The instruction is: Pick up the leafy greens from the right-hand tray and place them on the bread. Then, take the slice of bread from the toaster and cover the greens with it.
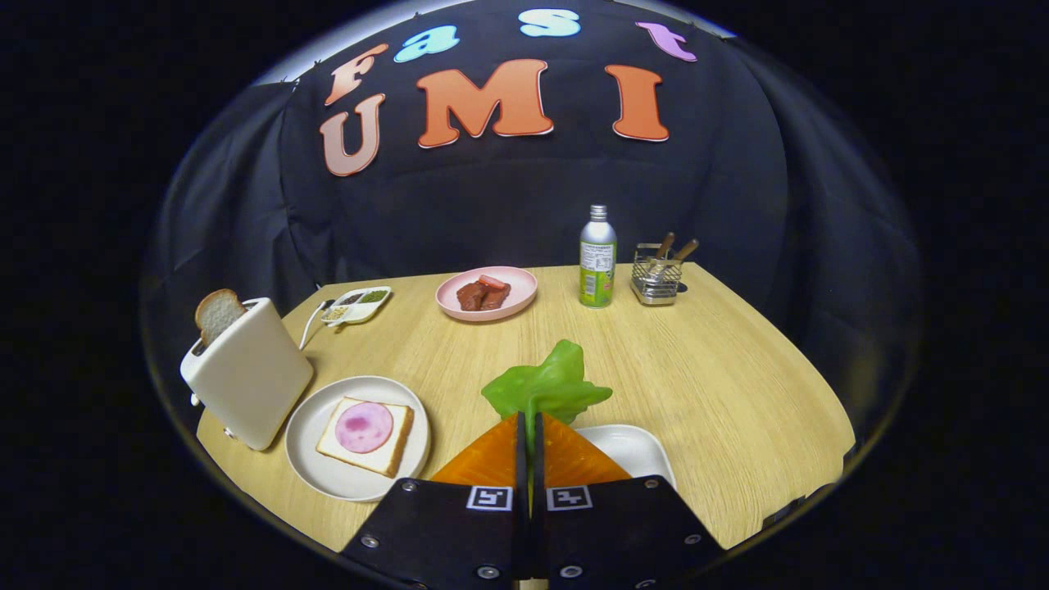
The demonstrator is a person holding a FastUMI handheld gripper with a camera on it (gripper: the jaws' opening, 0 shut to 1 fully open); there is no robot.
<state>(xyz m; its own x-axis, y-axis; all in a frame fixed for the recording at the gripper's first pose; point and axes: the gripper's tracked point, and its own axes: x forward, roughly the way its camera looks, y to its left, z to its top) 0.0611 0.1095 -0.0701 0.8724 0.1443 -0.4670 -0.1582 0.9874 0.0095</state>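
fingers [529, 426]: 2 orange, clamped on leafy greens [547, 385]
greens: raised above white tray [635, 449]
bread [366, 436]: ham-topped, on plate [311, 430]; toaster [246, 377] holds 1 slice [218, 313]

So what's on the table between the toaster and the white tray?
In the gripper view, the round plate with bread and ham lies between them.

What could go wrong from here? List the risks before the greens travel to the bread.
1. The gripper pinches only the stem end of the leafy greens; most of the leaf sticks out past the fingers and may slip or flop in transit.
2. The ham lies loose on the bread slice; a low approach could push it off-centre.
3. The toaster stands right beside the plate, so a wide swing might bump it.
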